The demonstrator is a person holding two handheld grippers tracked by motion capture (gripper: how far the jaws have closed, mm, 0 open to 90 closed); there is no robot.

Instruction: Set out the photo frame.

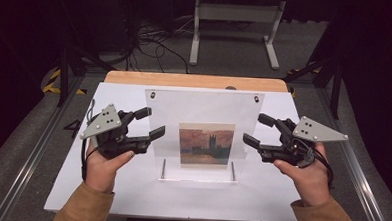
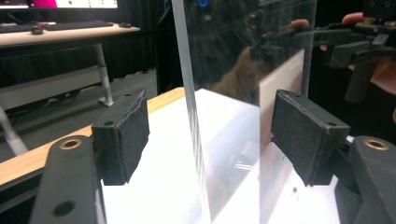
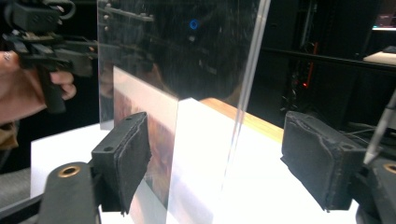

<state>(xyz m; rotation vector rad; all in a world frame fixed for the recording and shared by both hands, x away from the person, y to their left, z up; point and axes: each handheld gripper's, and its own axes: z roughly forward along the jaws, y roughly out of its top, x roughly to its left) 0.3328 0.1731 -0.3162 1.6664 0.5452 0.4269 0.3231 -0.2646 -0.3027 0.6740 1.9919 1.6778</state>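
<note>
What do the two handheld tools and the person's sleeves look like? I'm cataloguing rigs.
Each tool, left and right, is black with two jaws that end in black foam pads, brass-ringed holes behind them. A grey three-cornered plate tops each, and a black cable trails off. The sleeves are tan.

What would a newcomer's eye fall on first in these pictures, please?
Probably the clear acrylic frame standing upright mid-table, with a reddish painting print low in its centre. Next, the left gripper and right gripper, open, each straddling a side edge of the frame without touching it.
</note>
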